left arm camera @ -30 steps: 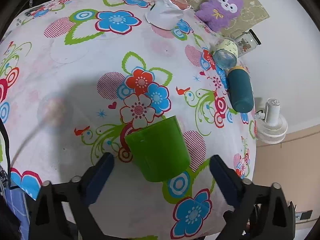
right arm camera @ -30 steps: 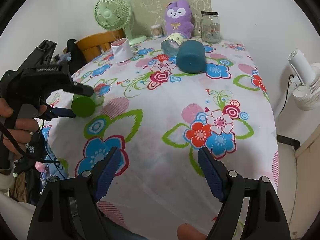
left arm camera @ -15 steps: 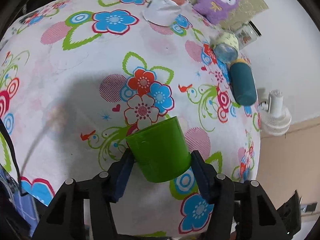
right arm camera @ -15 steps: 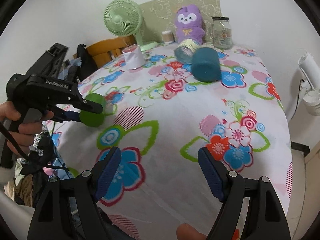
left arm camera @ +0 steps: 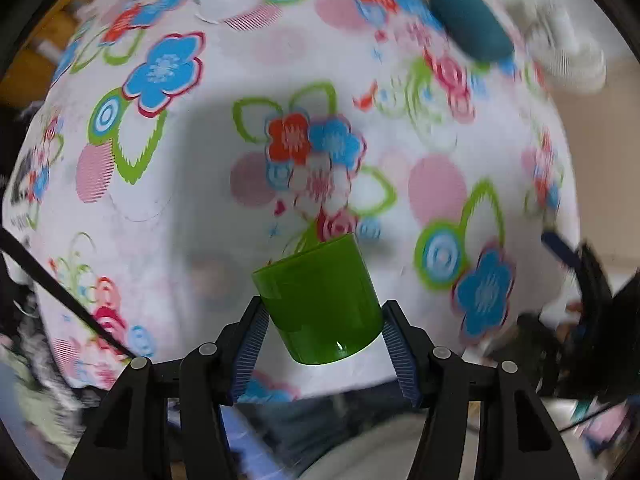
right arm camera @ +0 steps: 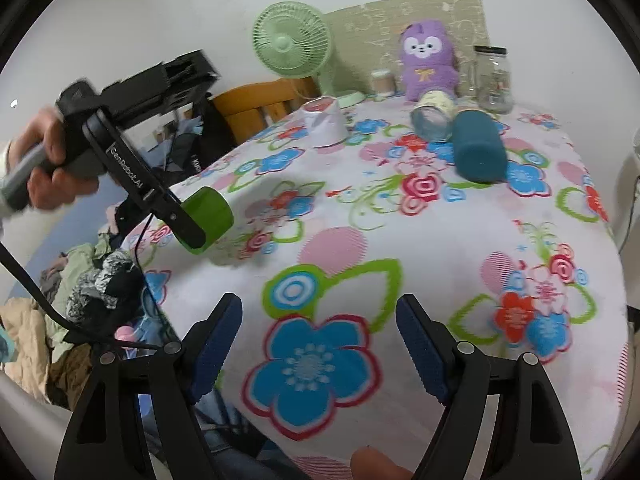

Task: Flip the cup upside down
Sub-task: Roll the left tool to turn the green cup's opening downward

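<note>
you're gripping the green cup (left arm camera: 320, 300) sidewalls in the left gripper (left arm camera: 322, 340) for turning; right gripper (right arm camera: 320, 344) is hanging open, empty.

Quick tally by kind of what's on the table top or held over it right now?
Cups and tumblers: 3 - green cup in the left gripper, teal tumbler, white cup
Jars: 3
Fans: 1
Plush toys: 1
Total: 8

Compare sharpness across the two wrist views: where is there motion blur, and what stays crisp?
Left wrist view: the tablecloth and teal bottle smear with motion, while the green cup in the left claw stays sharp. Right wrist view: mostly crisp, with slight blur on the hand.
</note>
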Action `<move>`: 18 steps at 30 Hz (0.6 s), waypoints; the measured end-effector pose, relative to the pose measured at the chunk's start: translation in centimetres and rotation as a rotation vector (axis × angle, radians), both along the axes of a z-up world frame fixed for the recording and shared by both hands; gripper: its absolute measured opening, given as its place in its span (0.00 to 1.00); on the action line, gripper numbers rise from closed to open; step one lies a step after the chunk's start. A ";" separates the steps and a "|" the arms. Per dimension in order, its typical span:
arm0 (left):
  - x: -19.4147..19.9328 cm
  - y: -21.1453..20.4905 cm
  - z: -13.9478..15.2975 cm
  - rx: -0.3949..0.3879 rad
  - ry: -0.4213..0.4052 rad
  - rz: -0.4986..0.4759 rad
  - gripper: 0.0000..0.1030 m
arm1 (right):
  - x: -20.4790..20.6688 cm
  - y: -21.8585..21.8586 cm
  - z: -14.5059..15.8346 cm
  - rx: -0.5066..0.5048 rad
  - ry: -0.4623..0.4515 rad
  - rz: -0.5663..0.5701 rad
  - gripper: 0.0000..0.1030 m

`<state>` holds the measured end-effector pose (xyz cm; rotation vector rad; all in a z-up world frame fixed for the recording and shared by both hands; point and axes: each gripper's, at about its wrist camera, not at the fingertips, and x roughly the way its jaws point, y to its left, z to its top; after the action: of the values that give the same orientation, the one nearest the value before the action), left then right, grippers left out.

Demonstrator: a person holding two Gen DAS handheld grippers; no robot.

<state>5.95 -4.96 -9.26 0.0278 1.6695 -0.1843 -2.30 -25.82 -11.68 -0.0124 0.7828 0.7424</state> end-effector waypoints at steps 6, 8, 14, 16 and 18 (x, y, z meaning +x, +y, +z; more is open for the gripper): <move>-0.3 -2.0 -1.1 0.068 0.245 -0.203 0.58 | -0.7 2.0 0.1 0.024 -0.005 0.040 0.79; -0.5 -2.7 -1.8 0.097 0.324 -0.259 0.58 | -0.8 2.4 0.2 0.035 -0.005 0.049 0.79; -0.9 -4.2 -4.4 0.251 0.471 -0.399 0.58 | -1.4 3.8 0.2 0.043 -0.015 0.076 0.79; -0.5 -4.7 -5.1 0.288 0.501 -0.419 0.58 | -1.5 4.0 0.0 0.043 -0.019 0.081 0.79; 0.0 -5.1 -5.5 0.314 0.521 -0.436 0.58 | -1.4 4.1 -0.1 0.045 -0.016 0.083 0.79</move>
<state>5.95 -10.08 -14.80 0.6301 2.1835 -0.2712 -3.71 -21.70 -11.81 -0.0102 0.7537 0.8377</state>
